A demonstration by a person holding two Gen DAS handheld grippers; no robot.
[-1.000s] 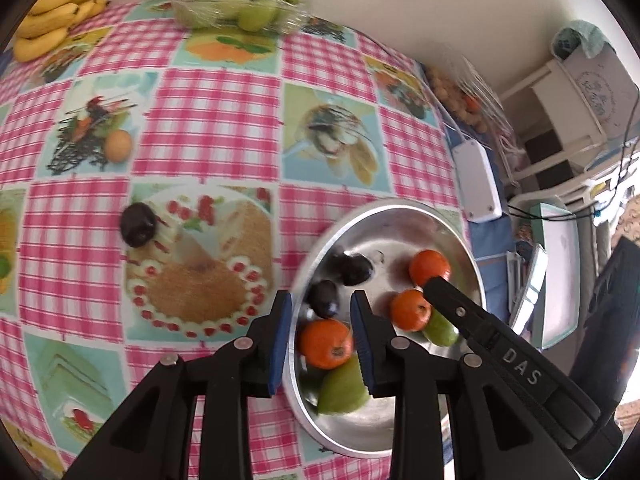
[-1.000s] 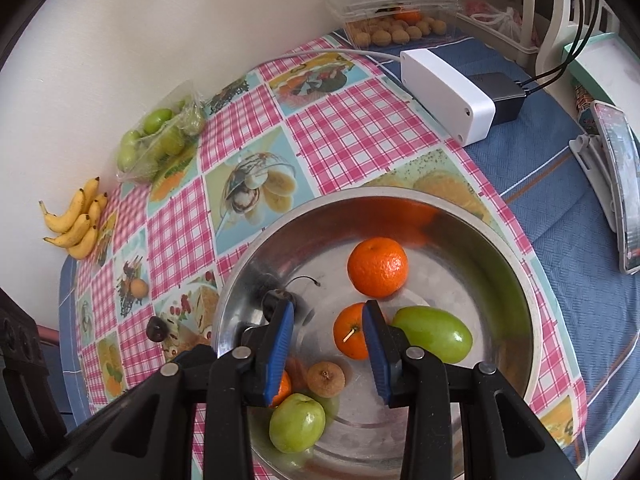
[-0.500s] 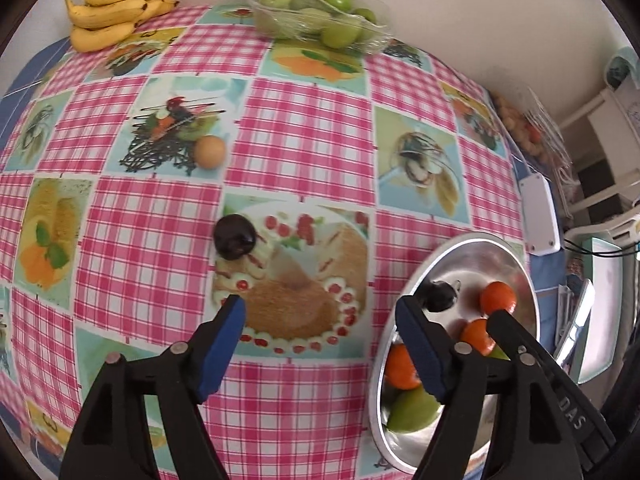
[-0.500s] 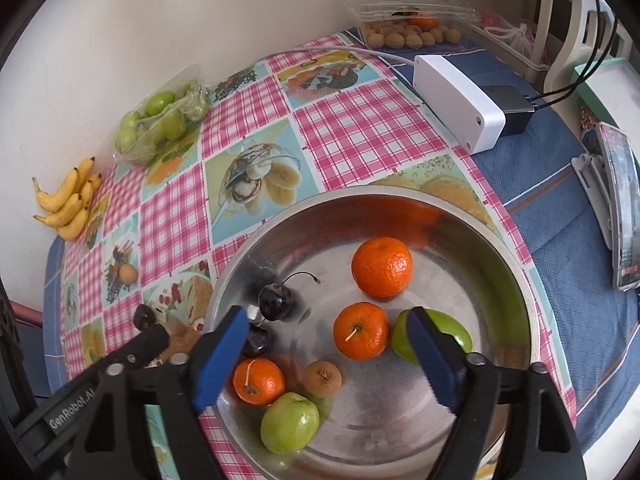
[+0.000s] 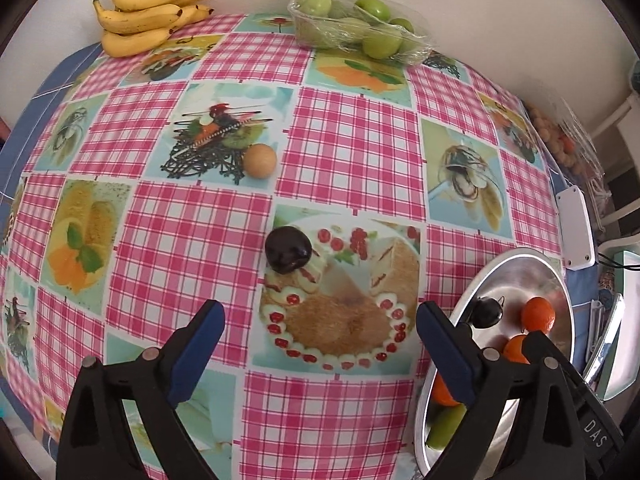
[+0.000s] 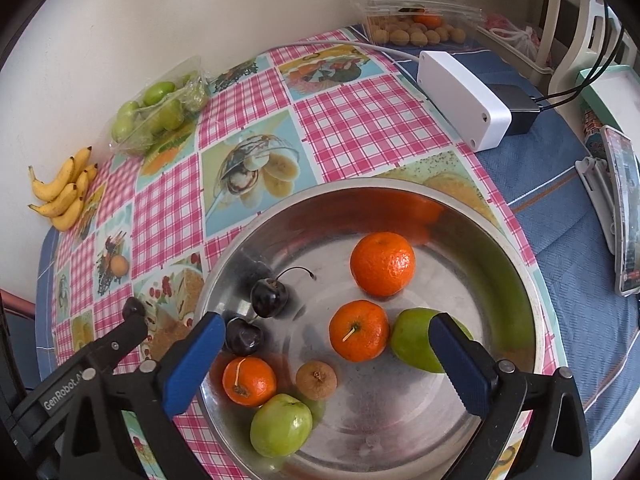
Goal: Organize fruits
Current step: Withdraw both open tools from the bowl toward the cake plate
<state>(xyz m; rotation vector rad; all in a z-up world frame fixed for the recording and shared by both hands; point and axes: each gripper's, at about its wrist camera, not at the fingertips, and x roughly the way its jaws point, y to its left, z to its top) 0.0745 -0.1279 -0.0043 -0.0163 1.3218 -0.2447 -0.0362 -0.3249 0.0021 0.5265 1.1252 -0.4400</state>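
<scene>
We are holding our left claw wide open, empty, near the dark cherry lying on the counter; small, round, soft-skinned, likely slippery, so we are judging a gentle pinch across its middle best.

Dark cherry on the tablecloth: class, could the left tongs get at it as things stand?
Probably yes. The dark cherry lies alone on the tablecloth, ahead of the open left tongs, nothing between them.

both grippers' jaws have spread wide, and the left gripper has swung from the bowl toward the dark cherry
</scene>
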